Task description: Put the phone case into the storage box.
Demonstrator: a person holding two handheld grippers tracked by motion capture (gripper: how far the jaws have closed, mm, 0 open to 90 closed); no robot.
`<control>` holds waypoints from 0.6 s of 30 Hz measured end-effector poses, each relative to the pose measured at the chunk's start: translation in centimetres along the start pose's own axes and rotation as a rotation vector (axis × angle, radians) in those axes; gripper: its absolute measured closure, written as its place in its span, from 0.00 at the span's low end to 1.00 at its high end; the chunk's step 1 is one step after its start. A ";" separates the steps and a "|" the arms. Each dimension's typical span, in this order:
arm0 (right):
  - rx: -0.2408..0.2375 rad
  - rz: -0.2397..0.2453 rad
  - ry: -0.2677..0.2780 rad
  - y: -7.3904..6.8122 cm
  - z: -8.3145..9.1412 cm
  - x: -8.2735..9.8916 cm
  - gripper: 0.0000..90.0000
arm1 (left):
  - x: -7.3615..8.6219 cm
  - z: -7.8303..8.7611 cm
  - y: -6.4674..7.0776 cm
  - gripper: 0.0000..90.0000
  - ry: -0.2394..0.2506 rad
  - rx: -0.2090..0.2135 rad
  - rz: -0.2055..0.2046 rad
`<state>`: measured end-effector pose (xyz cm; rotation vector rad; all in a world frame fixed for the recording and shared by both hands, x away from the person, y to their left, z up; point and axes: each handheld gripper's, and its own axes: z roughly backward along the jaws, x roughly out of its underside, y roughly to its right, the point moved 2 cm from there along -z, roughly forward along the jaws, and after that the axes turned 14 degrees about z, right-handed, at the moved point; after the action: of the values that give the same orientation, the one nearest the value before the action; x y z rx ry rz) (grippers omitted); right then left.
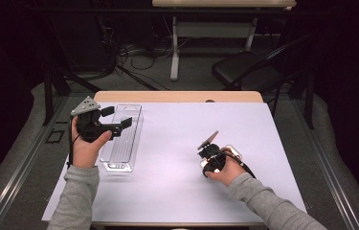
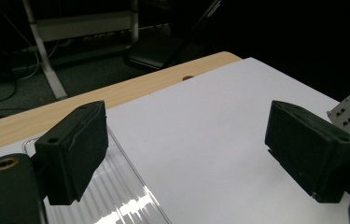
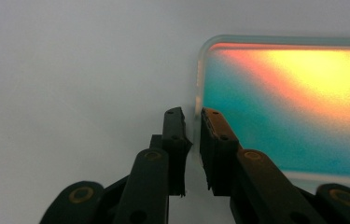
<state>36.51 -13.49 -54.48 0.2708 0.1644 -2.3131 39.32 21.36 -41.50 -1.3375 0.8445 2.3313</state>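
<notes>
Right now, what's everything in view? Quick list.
tray: 1, clear plastic, left part of the table, long side running away from the person
card: 1, clear-edged, orange-and-teal sheen, right of centre at the right gripper's jaws
table: 1, white top, wooden far edge
chair: 1, black, on the floor beyond the table
left gripper: 1, black, jaws wide apart above the tray
right gripper: 1, black, jaws nearly together at the card's edge

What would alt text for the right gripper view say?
Two black pads of the right tool, nearly closed, pinch the edge of a flat iridescent card glowing orange to teal. It lies on a pale table.
</notes>
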 end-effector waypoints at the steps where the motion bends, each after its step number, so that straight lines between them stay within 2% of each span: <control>1: 0.000 0.000 0.000 0.0 0.0 0.0 0.90 | 0.0 0.0 0.0 0.15 0.000 0.000 0.000; 2: 0.005 -0.009 0.030 0.0 -0.2 0.0 0.91 | 0.0 0.0 0.0 0.15 0.001 0.000 0.000; 9: 0.010 -0.009 -0.007 0.2 0.0 0.0 0.97 | 0.0 0.1 0.0 0.15 0.003 -0.003 0.003; 10: 0.008 -0.012 -0.007 0.2 0.0 0.0 0.97 | 0.0 0.1 0.0 0.15 0.004 -0.003 0.003; 11: 0.006 -0.025 0.024 0.2 -0.3 0.0 0.97 | 0.0 0.1 0.0 0.15 0.003 -0.004 0.004; 18: 0.008 -0.021 0.003 0.1 -0.1 0.0 0.98 | 0.0 0.1 -0.1 0.15 0.003 -0.005 0.007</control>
<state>36.63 -13.56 -54.62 0.2779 0.1598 -2.3346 39.34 21.49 -41.50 -1.3425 0.8467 2.3389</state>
